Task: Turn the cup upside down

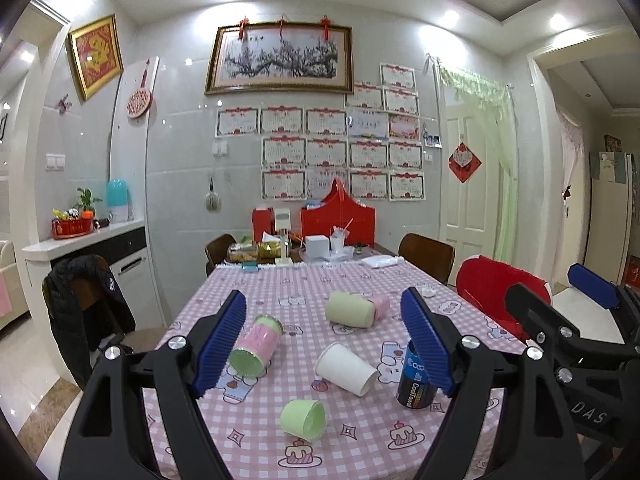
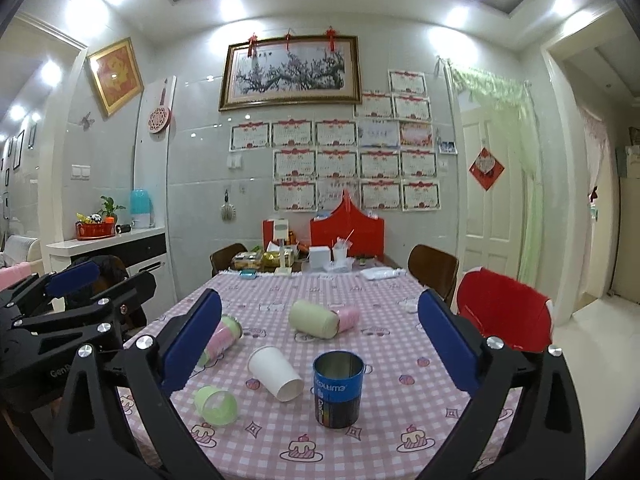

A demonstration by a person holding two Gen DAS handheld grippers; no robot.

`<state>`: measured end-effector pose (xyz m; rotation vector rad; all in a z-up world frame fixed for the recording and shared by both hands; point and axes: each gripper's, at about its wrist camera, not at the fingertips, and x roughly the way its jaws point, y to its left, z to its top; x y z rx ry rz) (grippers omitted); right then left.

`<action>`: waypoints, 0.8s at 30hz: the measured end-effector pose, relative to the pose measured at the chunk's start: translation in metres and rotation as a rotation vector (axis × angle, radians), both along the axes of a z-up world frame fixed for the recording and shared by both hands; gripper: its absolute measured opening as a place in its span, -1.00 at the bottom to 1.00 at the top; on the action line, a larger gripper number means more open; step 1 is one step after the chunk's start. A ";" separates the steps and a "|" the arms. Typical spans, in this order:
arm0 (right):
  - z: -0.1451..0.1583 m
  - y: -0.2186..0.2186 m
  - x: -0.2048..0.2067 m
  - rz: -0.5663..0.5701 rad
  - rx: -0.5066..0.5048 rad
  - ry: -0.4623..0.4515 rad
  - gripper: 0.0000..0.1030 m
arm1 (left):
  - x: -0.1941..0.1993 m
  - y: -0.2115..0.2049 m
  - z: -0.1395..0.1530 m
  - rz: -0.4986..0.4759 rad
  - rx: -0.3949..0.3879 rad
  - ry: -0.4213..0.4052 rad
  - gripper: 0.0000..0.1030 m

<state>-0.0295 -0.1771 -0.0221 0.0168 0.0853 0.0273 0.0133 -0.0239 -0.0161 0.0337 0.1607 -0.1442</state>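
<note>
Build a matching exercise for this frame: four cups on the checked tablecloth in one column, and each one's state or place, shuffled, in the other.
Things:
1. blue tin cup
2. white paper cup
3. small green cup
4. pink cup with green rim

States:
A. on its side at the near edge, nearest the cameras
B. standing upright, mouth up
C. on its side in the middle, mouth toward the near edge
D. on its side next to the left tongs' left pad

Pairs: 1-B, 2-C, 3-A, 4-D
</note>
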 end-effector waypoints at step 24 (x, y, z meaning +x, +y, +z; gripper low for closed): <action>-0.006 -0.007 -0.010 -0.032 0.002 -0.041 0.85 | -0.013 -0.009 0.002 0.029 0.044 -0.073 0.53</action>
